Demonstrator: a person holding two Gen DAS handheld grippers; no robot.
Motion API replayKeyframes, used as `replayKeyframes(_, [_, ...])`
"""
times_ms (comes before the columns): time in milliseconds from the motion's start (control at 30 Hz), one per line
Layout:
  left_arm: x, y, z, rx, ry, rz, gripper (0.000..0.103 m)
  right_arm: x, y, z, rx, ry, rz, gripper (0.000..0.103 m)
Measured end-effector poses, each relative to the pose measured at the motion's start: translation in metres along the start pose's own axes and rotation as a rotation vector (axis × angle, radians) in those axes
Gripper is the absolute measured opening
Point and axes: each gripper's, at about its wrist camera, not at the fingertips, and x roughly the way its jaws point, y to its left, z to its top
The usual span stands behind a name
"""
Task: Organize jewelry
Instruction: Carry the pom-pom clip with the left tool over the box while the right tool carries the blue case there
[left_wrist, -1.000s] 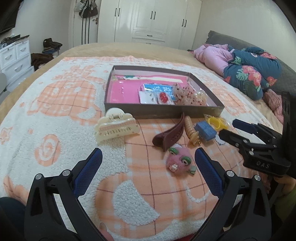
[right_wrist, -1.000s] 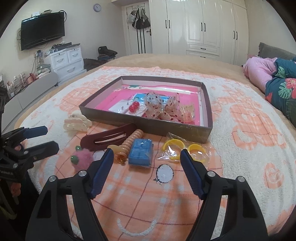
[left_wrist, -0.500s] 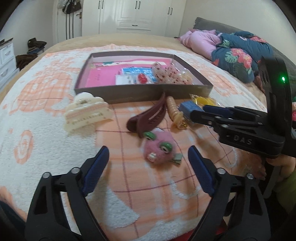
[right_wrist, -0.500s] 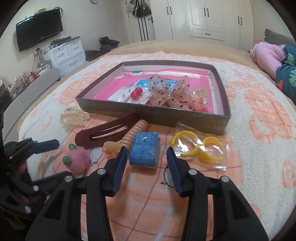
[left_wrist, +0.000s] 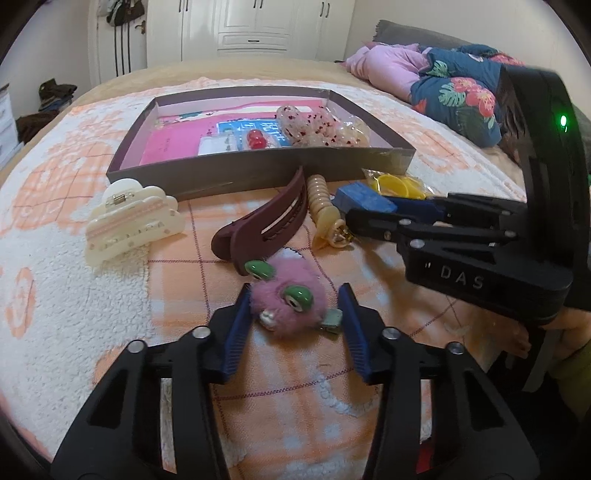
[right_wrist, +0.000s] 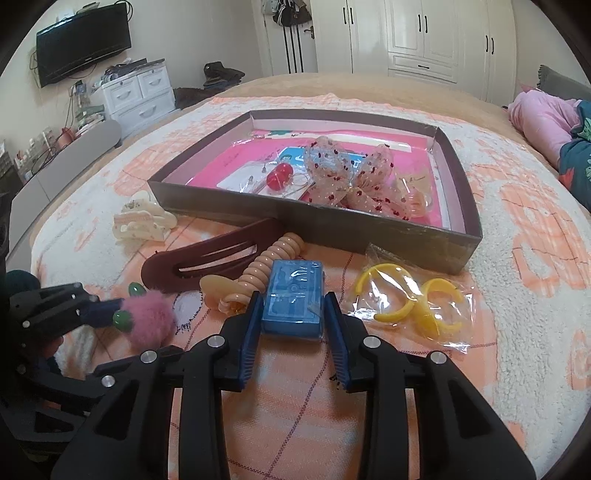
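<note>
Beyond both jaws, the shallow box is holding a spotted bow, a red bead card and packets. The left gripper, wide a second ago, is closing narrowly around the pink fuzzy clip. The right gripper is likewise closing around the blue packet, pads nearly touching.

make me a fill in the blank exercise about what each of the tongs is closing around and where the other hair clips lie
1. The left tongs are closing around the fuzzy ____ clip with green eyes.
2. The right tongs are closing around the wrapped ____ block.
3. The cream claw clip lies ____ the box, on the blanket.
4. The bagged rings beside the block are ____.

Missing words: pink; blue; outside; yellow
</note>
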Motion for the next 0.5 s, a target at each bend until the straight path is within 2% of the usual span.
replayKeyframes(300, [-0.009,-0.004,0.001,0.009,-0.024,-0.029,0.031,-0.022,-0.005,0.002,0.022,-0.051,0.004,0.032])
replayKeyframes(500, [-0.026,-0.008,0.008,0.010,-0.077,-0.039,0.031,-0.041,-0.005,0.003,0.009,-0.107,-0.018,0.032])
